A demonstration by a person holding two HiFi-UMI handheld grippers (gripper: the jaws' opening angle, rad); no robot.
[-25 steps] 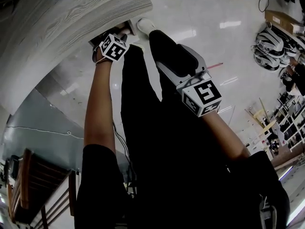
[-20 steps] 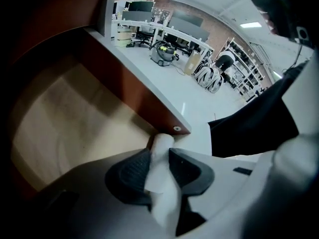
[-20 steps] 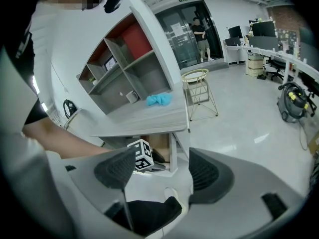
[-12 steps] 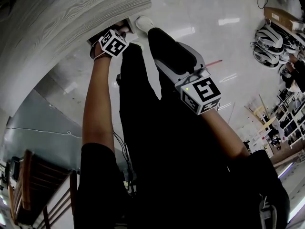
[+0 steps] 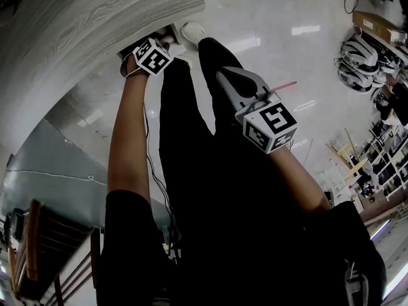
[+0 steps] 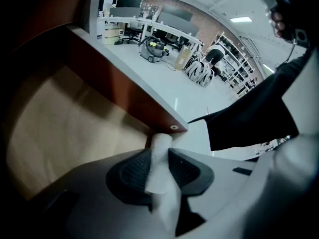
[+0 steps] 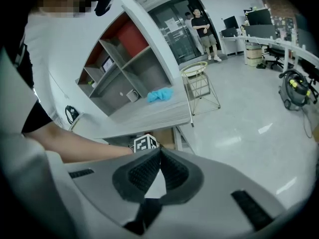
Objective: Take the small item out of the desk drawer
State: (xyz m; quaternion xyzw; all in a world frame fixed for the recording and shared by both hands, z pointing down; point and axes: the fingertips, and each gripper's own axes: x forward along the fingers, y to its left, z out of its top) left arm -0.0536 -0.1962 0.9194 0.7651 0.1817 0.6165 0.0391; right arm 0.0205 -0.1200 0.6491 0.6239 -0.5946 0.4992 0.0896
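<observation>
In the left gripper view my left gripper (image 6: 160, 152) is shut on a small white item (image 6: 159, 176), a soft pale stick that pokes up past the pads. It hangs over the tan floor of the open desk drawer (image 6: 65, 128), beside the drawer's red-brown wall (image 6: 124, 91). From the head view only its marker cube (image 5: 152, 56) shows at the drawer's mouth (image 5: 167, 36) under the grey wood desk (image 5: 95, 18); the jaws are hidden there. My right gripper (image 5: 225, 76) hangs over the person's legs with its jaws just closed, shut on nothing (image 7: 159, 151).
The person's black-trousered legs and a white shoe (image 5: 193, 32) stand by the drawer on a glossy floor. A wooden chair (image 5: 38, 254) is at lower left. A blue cloth (image 7: 160, 94) lies on the desk, with a wire stool (image 7: 199, 83) behind it.
The right gripper's jaws went from wide open to shut with nothing between them. The left gripper stayed at the drawer.
</observation>
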